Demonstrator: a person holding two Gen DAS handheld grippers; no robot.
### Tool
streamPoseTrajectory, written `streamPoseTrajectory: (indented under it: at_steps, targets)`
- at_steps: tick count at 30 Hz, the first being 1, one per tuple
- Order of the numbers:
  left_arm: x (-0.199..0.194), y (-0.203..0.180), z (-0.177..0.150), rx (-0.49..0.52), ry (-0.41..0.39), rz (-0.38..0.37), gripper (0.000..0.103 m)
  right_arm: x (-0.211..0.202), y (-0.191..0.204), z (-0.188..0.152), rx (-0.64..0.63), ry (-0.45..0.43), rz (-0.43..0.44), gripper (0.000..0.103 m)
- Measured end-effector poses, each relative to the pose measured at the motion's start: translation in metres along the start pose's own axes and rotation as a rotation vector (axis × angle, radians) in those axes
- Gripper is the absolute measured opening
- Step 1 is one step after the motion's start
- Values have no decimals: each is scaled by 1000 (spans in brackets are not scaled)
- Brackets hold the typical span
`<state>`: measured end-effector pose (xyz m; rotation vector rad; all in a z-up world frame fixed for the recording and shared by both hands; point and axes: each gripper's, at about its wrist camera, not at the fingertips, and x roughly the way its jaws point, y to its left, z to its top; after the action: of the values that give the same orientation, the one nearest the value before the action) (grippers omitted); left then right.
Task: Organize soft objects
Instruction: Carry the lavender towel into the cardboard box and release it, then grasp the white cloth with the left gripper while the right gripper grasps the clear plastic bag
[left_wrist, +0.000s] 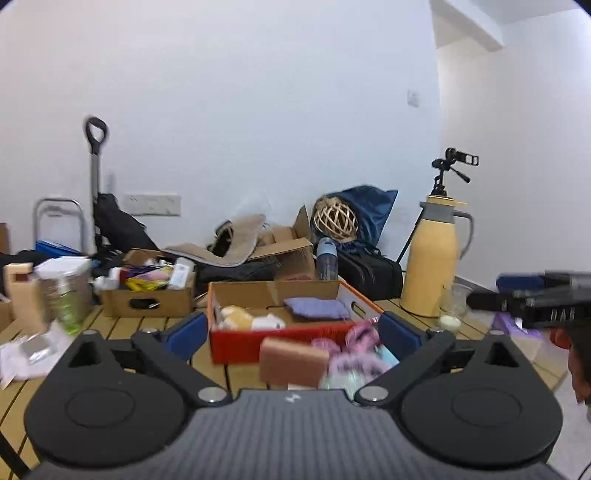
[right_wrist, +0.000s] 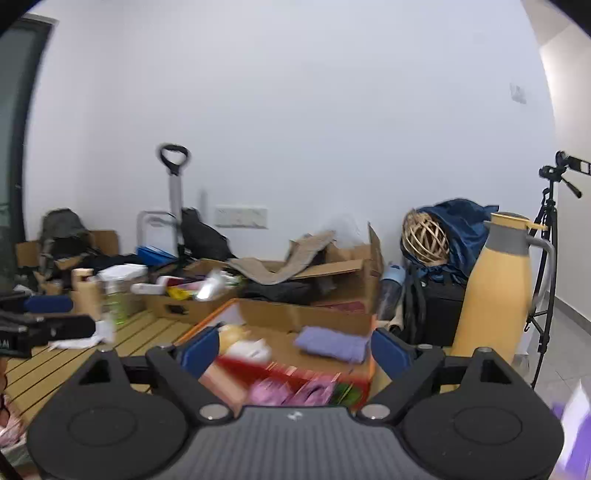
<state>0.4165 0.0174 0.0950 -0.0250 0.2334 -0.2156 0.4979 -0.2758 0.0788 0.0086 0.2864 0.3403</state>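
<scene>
1. Jaws of both tools stand wide apart with nothing clamped: the left gripper (left_wrist: 293, 330) and the right gripper (right_wrist: 293, 349) each show two blue pads spread to the sides, and only background shows between them.
2. Framed between the left pads is the red-sided cardboard box (left_wrist: 236, 345), which rests on the slatted wooden worktop (left_wrist: 118, 325).
3. Inside the box lie a folded lavender cloth (left_wrist: 317, 308) toward its far right and a yellow-and-white plush item (left_wrist: 245, 319) at its left.
4. Just in front of the box, on the worktop, sit a pink sponge-like block (left_wrist: 293, 363) and a pink and pale fluffy bundle (left_wrist: 354, 356); blur hides their exact shapes.
5. Beyond stand a second cardboard box (left_wrist: 147, 301) of mixed goods, a yellow thermos jug (left_wrist: 430, 260) and a wicker ball (left_wrist: 335, 221).
6. Judged step: between picks, both tools free, soft items partly boxed.
7. Judged next move: lower one tool over the block or bundle, straddle it with the pads, close gently, then carry it over the near wall of the box.
</scene>
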Motion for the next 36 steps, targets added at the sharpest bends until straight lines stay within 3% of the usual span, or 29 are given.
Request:
streamPoseTrajectory:
  at_steps: [4,8,12,17,21,25,27,30,34,36]
  targets:
    - [-59,-13,-44,-2,14,-3,103,-63,31,-65,55,20,-9,90]
    - [-87,-21,-69,1,67,-29,103,-98,47,-109,129,85,-4,90]
    - [-95,-27,-73,15,68,-21,103,-112,61,-124,89,122,9,90]
    - [-84,-24,-79,-3,85,-16,103,-112,65,-125,113,99,3,89]
    - [-48,-18,-88,-11,146,-19,103,-88,59,-127,145,124,0,88]
    - [2,-3,-89,-67,197,25,103,-50,50,-124,169,156,5,85]
    - [30,7,-88,-105,228,12,102,-30,45,-121,184,168,13,78]
    - [72,18,-86,-128,257,4,92,7,38,-115,193,186,24,71]
    - [128,27,-86,-119,322,-8,60,61,30,-104,207,202,34,66]
    - [153,32,-89,-131,357,-27,59,90,28,-98,205,207,41,64]
